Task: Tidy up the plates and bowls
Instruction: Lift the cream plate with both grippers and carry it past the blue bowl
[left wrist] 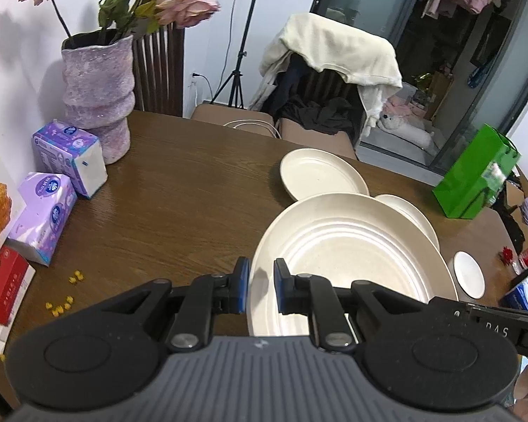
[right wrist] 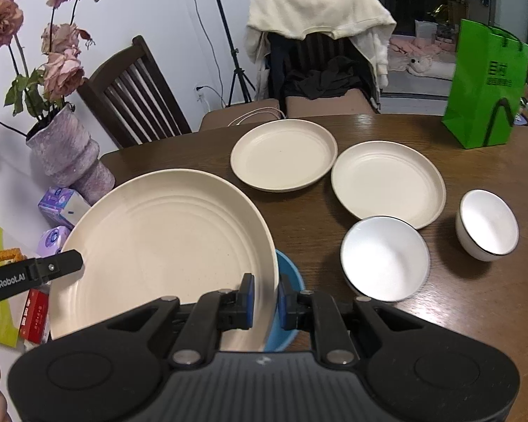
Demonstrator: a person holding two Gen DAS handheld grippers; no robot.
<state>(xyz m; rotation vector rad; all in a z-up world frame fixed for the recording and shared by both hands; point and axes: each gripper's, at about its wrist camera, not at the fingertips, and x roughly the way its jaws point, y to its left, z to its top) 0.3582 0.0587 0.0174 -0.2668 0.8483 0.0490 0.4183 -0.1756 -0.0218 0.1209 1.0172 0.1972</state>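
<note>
- Gripping the large cream plate [right wrist: 165,246] from both sides: left gripper [left wrist: 260,286] clamps its near left rim, right gripper [right wrist: 265,300] clamps its right rim, jaws nearly closed on the thin edge.
- Plate is held tilted above the brown table [right wrist: 457,316], over a blue dish [right wrist: 290,292] that shows under its right edge.
- Two smaller cream plates [right wrist: 283,154] [right wrist: 387,183] lie side by side further back on the table, rims close together.
- Two white bowls [right wrist: 385,258] [right wrist: 487,225] stand right of the held plate, apart from each other.
- Green bag [right wrist: 485,88] stands at the far right edge; purple vase [left wrist: 98,91] and tissue packs [left wrist: 70,158] sit at the left.
</note>
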